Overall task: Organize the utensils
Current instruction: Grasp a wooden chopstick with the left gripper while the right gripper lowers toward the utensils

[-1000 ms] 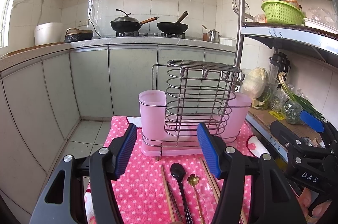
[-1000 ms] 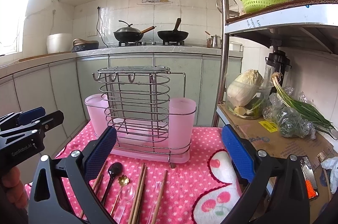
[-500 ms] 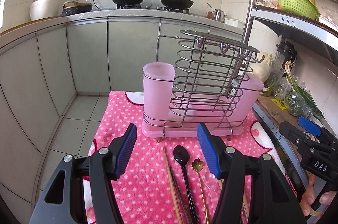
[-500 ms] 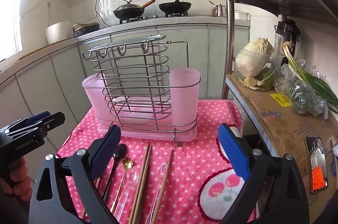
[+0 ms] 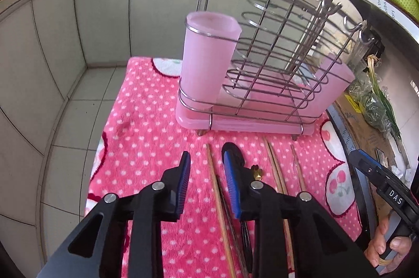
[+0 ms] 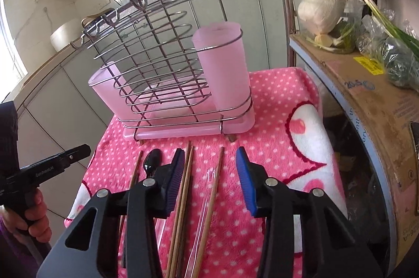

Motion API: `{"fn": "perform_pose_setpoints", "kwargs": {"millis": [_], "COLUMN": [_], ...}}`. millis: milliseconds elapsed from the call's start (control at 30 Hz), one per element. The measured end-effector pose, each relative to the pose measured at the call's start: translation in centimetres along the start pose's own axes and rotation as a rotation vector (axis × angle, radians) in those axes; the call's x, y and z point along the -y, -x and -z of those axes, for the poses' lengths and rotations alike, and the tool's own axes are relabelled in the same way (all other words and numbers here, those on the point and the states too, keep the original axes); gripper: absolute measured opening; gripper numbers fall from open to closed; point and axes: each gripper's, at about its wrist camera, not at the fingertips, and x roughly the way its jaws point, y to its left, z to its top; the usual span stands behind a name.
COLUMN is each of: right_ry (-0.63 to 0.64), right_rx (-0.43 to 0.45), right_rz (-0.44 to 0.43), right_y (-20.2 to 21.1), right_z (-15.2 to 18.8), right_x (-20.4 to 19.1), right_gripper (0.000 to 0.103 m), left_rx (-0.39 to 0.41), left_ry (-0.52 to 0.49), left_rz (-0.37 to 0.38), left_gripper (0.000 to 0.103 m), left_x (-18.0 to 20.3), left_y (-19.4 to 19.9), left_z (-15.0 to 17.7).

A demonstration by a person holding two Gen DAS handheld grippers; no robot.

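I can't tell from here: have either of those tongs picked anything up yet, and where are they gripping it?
Nothing is held. Both the left tongs and the right tongs are open above the chopsticks and black spoon lying on the pink cloth.

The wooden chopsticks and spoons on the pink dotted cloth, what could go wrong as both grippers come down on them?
1. The wooden chopsticks, black spoon and clear plastic fork lie close together, so the open right gripper may pinch two at once.
2. The open left gripper straddles one chopstick with the spoon just under its right finger; closing could nudge the spoon.
3. The soft pink dotted cloth may bunch up under the fingers.
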Motion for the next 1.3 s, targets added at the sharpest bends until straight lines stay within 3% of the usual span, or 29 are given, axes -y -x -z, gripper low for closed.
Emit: {"fn": "perform_pose_setpoints", "kwargs": {"millis": [200, 433, 600, 733, 1000, 1067, 1300], "right_ry": [-0.079, -0.127, -0.146, -0.176, -0.182, -0.172, -0.159], "right_rx": [-0.096, -0.161, -0.195, -0.228, -0.311, -0.324, -0.362], "right_rz": [-0.069, -0.102, -0.116, -0.131, -0.134, -0.114, 0.011], "right_y": [-2.3, -4.2, -5.3, -6.2, -9.2, -10.2, -13.6], "right_z": [0.0, 0.1, 0.1, 0.1, 0.1, -0.2, -0.7], "right_x": [1.8, 3.2, 3.7, 4.1, 3.4, 2.9, 2.2], "right_gripper": [0.039, 0.039, 0.029, 0.023, 0.017, 0.017, 0.017], "left_rx": [-0.173, -0.259, -0.306, -0.289, -0.219, -0.214, -0.248], "left_ry": [0.044, 0.041, 0.043, 0.044, 0.072, 0.062, 0.05], "left_rz": [0.048, -0.011, -0.002, 0.01, 0.039, 0.03, 0.028], "left_gripper": [0.023, 0.022, 0.005, 0.005, 0.005, 0.0, 0.0], "left_x": [-0.2, 0.1, 0.4, 0.8, -2.6, -3.1, -3.7], "left_y": [-5.1, -9.1, -11.2, -11.1, -7.3, -6.9, -8.1], "left_z": [-0.2, -0.2, 0.0, -0.1, -0.4, -0.4, -0.4]}}
